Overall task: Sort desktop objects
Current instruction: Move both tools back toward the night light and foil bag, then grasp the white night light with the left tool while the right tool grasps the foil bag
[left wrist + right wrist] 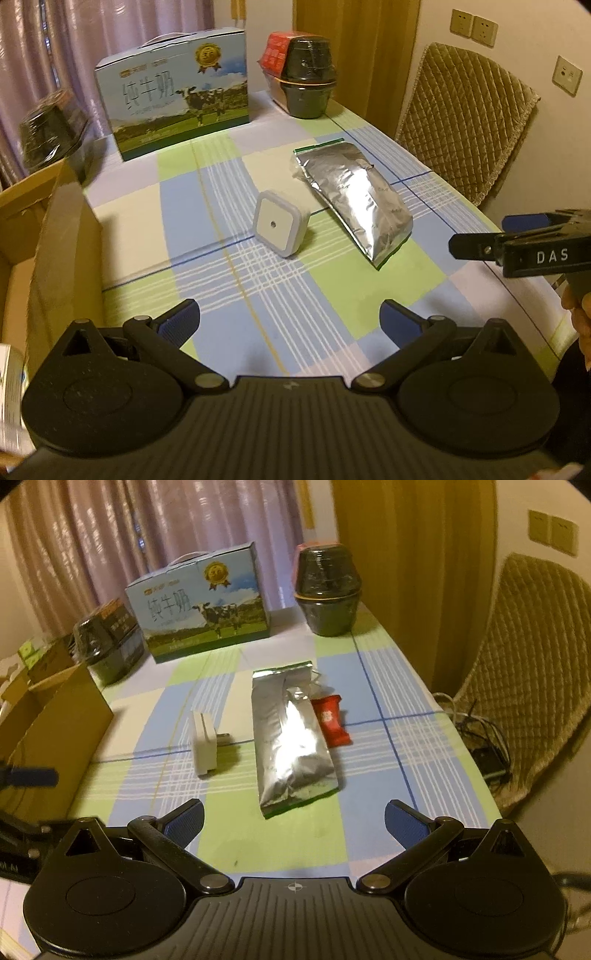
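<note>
Home dining room: checked tablecloth (258, 295), quilted chair cover (465, 122), pink and yellow curtains (147, 535), wall sockets (474, 27), milk gift carton (201, 602) on the table.

bare checked worktop (369, 709) lies open in the lower middle of both frames, bounded ahead by the foil pouch (291, 738) and white plug (203, 742), with the cardboard box (62, 236) walling the left edge and the milk carton (199, 602) closing the far end.

Left gripper (290, 317) agape; right gripper (294, 818) seemingly likewise
</note>
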The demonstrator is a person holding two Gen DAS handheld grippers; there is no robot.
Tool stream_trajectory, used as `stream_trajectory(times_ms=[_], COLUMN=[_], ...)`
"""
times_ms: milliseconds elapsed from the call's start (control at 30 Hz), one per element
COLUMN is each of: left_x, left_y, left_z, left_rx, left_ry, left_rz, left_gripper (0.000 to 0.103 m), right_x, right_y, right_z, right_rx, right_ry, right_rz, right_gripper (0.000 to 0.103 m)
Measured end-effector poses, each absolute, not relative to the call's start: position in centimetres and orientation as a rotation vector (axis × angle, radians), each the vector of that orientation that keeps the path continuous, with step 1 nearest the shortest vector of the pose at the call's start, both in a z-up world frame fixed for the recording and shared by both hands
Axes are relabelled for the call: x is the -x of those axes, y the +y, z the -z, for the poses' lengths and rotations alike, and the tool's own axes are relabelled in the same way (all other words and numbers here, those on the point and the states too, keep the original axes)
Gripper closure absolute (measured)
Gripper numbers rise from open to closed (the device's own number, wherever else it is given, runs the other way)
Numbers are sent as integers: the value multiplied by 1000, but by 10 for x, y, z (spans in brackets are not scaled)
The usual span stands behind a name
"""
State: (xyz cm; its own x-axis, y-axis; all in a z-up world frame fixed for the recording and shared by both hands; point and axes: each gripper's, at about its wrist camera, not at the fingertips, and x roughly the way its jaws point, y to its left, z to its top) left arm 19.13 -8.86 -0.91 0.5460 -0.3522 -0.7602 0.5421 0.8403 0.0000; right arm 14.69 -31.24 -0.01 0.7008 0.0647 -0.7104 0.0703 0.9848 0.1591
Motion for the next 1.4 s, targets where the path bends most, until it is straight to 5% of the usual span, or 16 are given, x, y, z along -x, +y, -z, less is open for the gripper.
stream_trajectory(times_ms=[800,1400], left_x=[-288,-333], left_y=[-132,-166], left_z=[46,81], left_rx=[-508,-644], left_ry=[817,855], left_rz=[666,787], left_gripper=[3,13], right_x=[-217,-250], right_y=[-300,-298], right_z=[52,81], right_rx=[146,201], right_ry=[759,814], right_rz=[-102,-167], right_gripper=[2,18])
